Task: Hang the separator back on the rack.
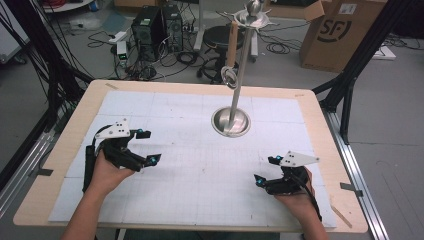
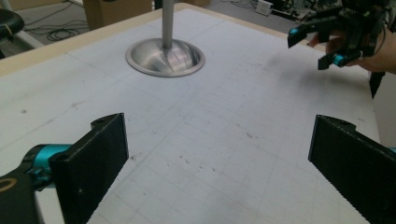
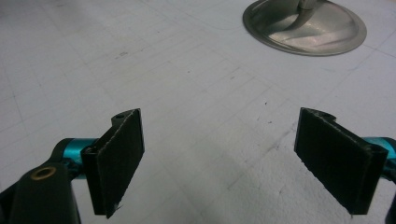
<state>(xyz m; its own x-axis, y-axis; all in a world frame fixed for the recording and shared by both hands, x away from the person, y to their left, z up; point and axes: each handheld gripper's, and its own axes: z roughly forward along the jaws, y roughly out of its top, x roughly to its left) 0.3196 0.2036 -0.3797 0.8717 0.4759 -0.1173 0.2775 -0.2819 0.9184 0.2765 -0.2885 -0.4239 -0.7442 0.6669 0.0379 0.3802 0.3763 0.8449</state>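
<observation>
Tall polished steel stand with round domed base [image 1: 231, 121] sits toward surface's far edge; looks rigid, slick, top-heavy, best gripped at pole; left gripper [image 1: 145, 146] and right gripper [image 1: 266, 170] fingers apart, empty.

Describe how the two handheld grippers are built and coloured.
Both the left gripper and right gripper have black bodies, teal accents near the jaws and a grey three-cornered plate on top. The jaws are flat black textured slabs. Black cables trail along the forearms, which are bare.
</observation>
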